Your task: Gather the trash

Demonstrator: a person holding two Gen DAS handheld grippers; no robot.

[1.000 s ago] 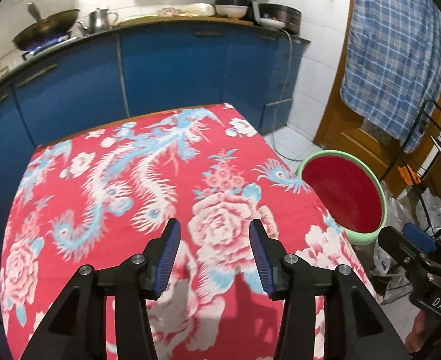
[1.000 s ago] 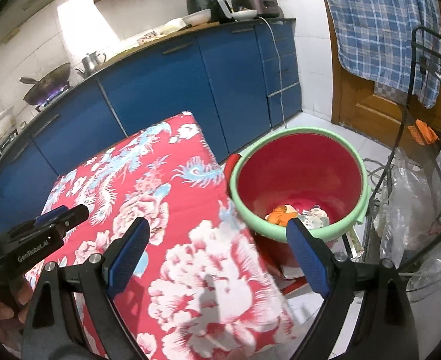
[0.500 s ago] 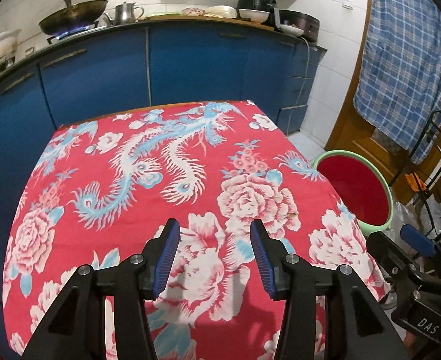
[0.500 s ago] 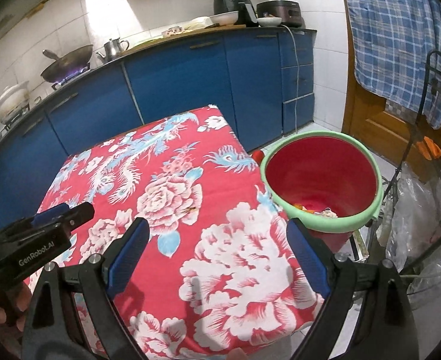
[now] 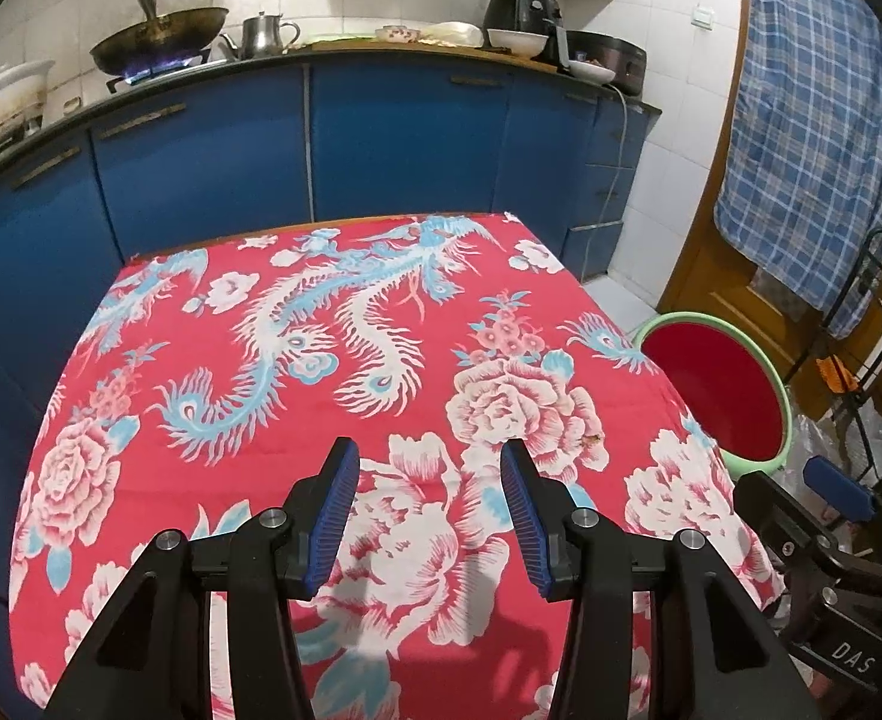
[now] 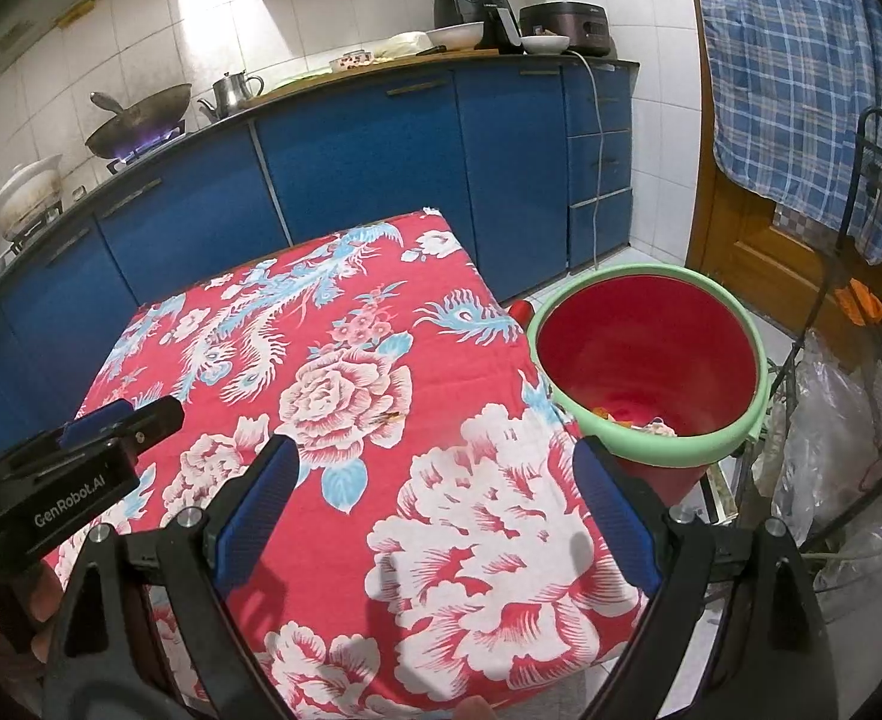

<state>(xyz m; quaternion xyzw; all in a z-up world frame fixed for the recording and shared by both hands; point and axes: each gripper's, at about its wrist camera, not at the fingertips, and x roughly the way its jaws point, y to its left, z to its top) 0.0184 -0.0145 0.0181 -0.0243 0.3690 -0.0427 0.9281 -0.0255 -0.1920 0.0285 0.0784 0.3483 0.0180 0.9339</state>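
Hovering both grippers — left gripper (image 5: 428, 480) and right gripper (image 6: 435, 474), jaws open and empty — over the table (image 5: 297, 276), we risk missing the tiny brown scrap (image 5: 592, 437) near the red bin (image 6: 645, 360) — it blends into the pattern.

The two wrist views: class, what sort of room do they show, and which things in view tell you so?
Most likely a home kitchen. A wok sits over a lit burner beside a kettle on the counter, blue cabinets run beneath it, and a table under a red flowered cloth stands beside a red bucket holding some trash.
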